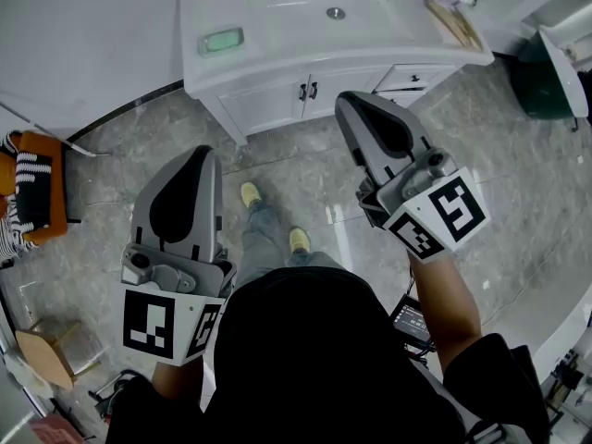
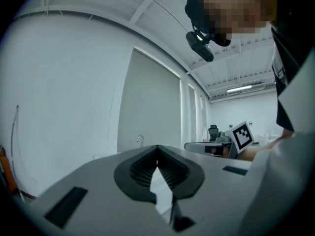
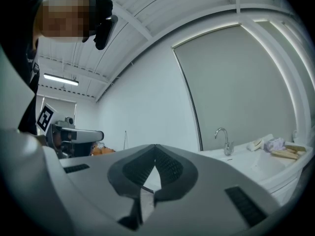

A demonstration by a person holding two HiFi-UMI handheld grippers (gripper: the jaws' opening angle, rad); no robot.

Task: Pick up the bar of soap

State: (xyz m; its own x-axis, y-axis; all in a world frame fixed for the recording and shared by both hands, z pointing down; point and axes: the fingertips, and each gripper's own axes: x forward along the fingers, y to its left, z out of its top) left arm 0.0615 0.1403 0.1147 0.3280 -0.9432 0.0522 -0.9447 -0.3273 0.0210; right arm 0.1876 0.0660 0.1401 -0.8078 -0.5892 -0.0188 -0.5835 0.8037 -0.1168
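Grey marbled floor (image 1: 305,169) fills the head view, with a white desk (image 1: 277,58) and its basin (image 1: 296,21) along the top edge. At far left an orange seat (image 1: 54,202) carries a striped cloth (image 1: 28,197), and a cardboard box (image 1: 42,354) sits lower down. The left tongs (image 1: 205,153) point level toward the desk, closed tip to tip on nothing. The bar of soap (image 1: 222,41), pale green, lies in a dish on the desk's left end, well apart from both tongs, with floor and the desk's front edge between. The person's 2 shoes (image 1: 250,194) stand between the tongs. The right tongs (image 1: 345,101) are likewise shut and empty, nearer the cabinet doors (image 1: 308,91). Wooden pieces (image 1: 453,21) lie at the desk's right end, and a dark green bin (image 1: 541,81) stands beyond.
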